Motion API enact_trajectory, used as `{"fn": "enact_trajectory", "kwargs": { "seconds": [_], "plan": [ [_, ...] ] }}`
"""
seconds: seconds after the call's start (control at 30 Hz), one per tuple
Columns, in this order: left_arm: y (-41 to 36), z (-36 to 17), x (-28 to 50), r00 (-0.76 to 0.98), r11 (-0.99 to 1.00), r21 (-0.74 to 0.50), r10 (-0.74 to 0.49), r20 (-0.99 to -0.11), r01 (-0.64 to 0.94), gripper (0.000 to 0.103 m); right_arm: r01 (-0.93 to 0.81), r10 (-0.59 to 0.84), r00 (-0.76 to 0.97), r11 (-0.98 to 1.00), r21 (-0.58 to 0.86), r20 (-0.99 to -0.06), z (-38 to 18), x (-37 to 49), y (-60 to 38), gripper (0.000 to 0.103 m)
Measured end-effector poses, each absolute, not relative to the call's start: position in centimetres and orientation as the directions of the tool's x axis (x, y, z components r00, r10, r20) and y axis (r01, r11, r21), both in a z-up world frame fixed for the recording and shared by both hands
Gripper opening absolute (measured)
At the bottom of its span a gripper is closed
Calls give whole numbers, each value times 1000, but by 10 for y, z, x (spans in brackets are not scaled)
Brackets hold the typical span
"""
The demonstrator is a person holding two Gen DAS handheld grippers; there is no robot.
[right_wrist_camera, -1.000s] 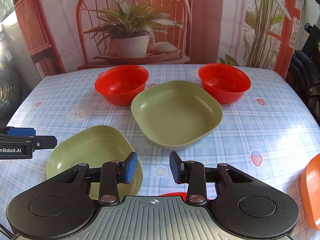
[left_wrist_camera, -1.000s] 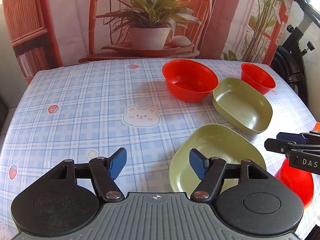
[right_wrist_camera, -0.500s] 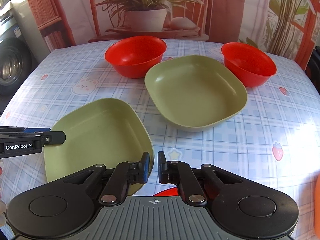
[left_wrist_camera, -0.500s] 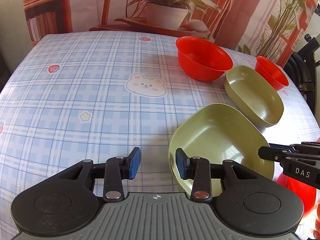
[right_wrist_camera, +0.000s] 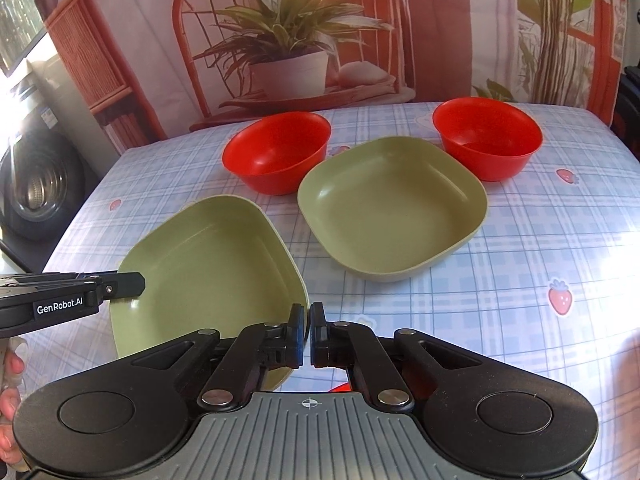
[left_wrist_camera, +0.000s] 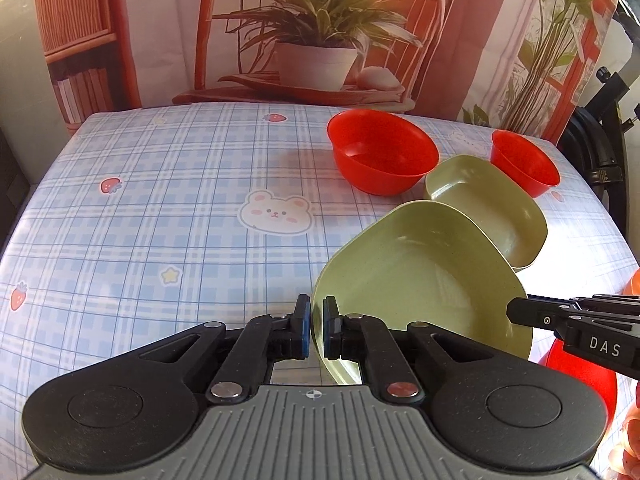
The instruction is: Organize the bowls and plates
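My left gripper (left_wrist_camera: 316, 326) is shut on the near left rim of a green plate (left_wrist_camera: 416, 276), and my right gripper (right_wrist_camera: 307, 334) is shut on its right rim (right_wrist_camera: 208, 260). The plate is lifted and tilted above the table. A second green plate (right_wrist_camera: 394, 208) lies flat beyond it, also seen in the left wrist view (left_wrist_camera: 492, 204). Two red bowls (right_wrist_camera: 278, 152) (right_wrist_camera: 488, 142) stand behind it. Each gripper shows in the other's view: the right gripper (left_wrist_camera: 576, 320), the left gripper (right_wrist_camera: 72, 292).
The table has a blue checked cloth (left_wrist_camera: 160, 208) with bear and strawberry prints. A red dish (left_wrist_camera: 580, 368) lies under the right gripper, and an orange thing (left_wrist_camera: 632, 280) sits at the right edge. A printed backdrop (right_wrist_camera: 288, 48) hangs behind the table.
Both grippers closed onto the nearer green plate's rims and lifted it, so it now tilts above the table. The other plate and the bowls stayed put.
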State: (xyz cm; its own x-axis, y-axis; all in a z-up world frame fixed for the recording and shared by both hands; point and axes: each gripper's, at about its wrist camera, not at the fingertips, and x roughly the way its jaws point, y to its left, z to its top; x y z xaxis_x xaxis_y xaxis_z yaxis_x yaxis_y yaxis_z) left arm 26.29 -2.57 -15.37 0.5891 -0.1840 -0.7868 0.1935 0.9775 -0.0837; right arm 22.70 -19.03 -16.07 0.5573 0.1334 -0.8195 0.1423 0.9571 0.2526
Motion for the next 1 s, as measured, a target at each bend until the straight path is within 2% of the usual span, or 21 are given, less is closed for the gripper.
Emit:
{"fn": "enact_trajectory", "kwargs": {
  "seconds": [0.23, 0.43, 0.7, 1.0],
  "plan": [
    [-64, -135, 284, 622, 959, -72, -234, -747, 274, 7, 195, 77, 614, 950, 245, -786, -140, 239, -237, 3],
    [-104, -143, 315, 617, 942, -95, -284, -734, 321, 7, 228, -2, 640, 955, 188, -768, -138, 256, -280, 2],
    [-148, -164, 346, 610, 926, -32, -273, -744, 375, 7, 259, -61, 636, 956, 138, -769, -159, 280, -313, 2],
    [-160, -184, 358, 598, 915, 34, -234, -767, 402, 7, 266, -68, 587, 957, 112, -807, -188, 289, -315, 2]
  ]
}}
